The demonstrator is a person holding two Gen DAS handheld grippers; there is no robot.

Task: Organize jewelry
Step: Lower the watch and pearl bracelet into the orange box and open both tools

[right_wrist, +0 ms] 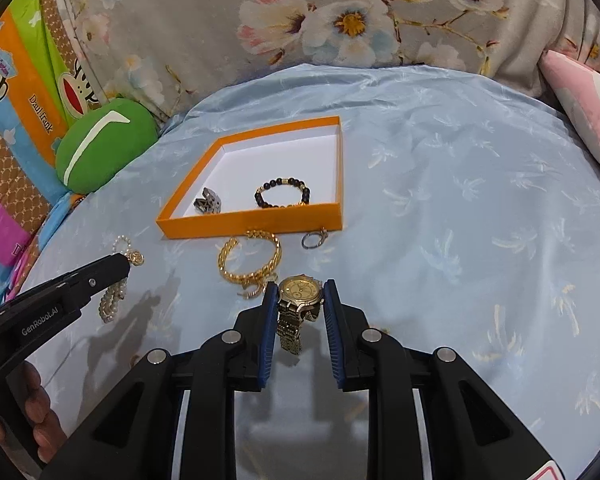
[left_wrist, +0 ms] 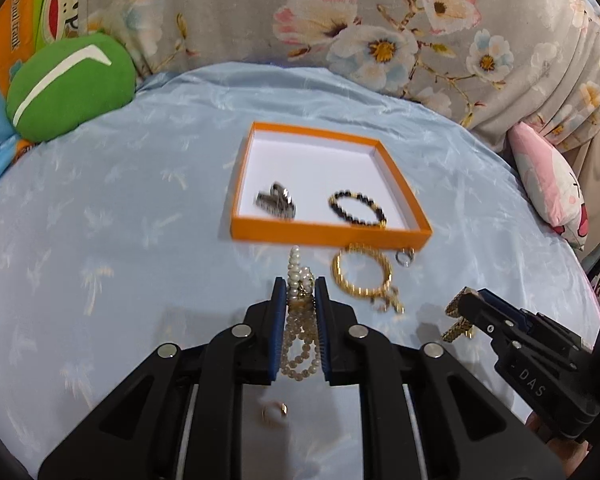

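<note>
Fingers of the left gripper [left_wrist: 300,286] are clamped tight on a strand of cream pearl beads [left_wrist: 299,322], which loops and dangles between the blue pads, lifted clear of the pale blue patterned bedspread [left_wrist: 120,220]. Over on the right, the right gripper [right_wrist: 301,290] has its fingers pressed on either side of a gold-faced wristwatch with a metal link band [right_wrist: 298,300], the band hanging down below the case.

Ahead of both sits the shallow orange-rimmed cardboard tray with a white floor [right_wrist: 252,227]. Inside it already: a black bead bracelet with gold accents [right_wrist: 283,193] near the front wall and a small silver clip-like piece [right_wrist: 208,204] at the front left corner. Just in front of the tray on the bedspread lie a chunky gold chain bracelet [right_wrist: 250,258] and a little silver ring clasp [right_wrist: 314,239], close to the tray's wall. A small gold ring [left_wrist: 275,412] rests on the bedspread beneath the left gripper. A green round cushion [left_wrist: 70,86] sits far left.
</note>
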